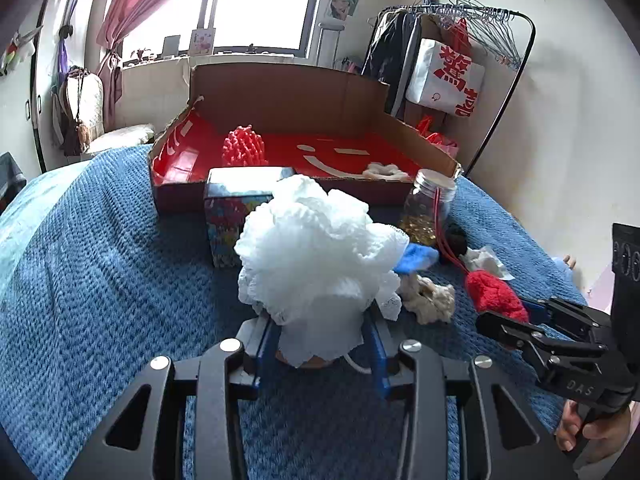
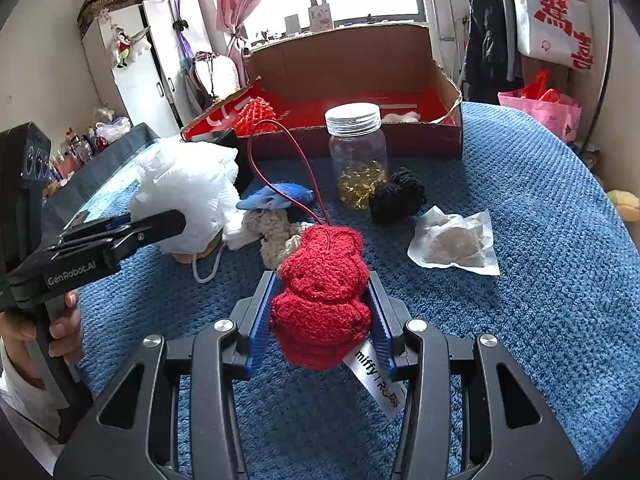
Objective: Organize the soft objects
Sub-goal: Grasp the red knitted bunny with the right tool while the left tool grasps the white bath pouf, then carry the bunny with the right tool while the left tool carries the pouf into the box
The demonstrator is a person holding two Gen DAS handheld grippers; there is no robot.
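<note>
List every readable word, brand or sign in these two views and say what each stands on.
"miffy": white tag on the red plush toy in the right claw; the rest of the tag is partly cut off.
"GenRobot.AI": left claw body.
"DAS": right claw body, left wrist view.
Red Chinese characters: white bag.
White smiley: red box floor.
Windowsill cards: too blurred.

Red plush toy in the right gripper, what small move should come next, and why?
Probably lift the red plush toy and carry it forward toward the cardboard box. The right gripper is already shut on it, and the box beyond the jar already holds soft items, with open red floor showing.
</note>
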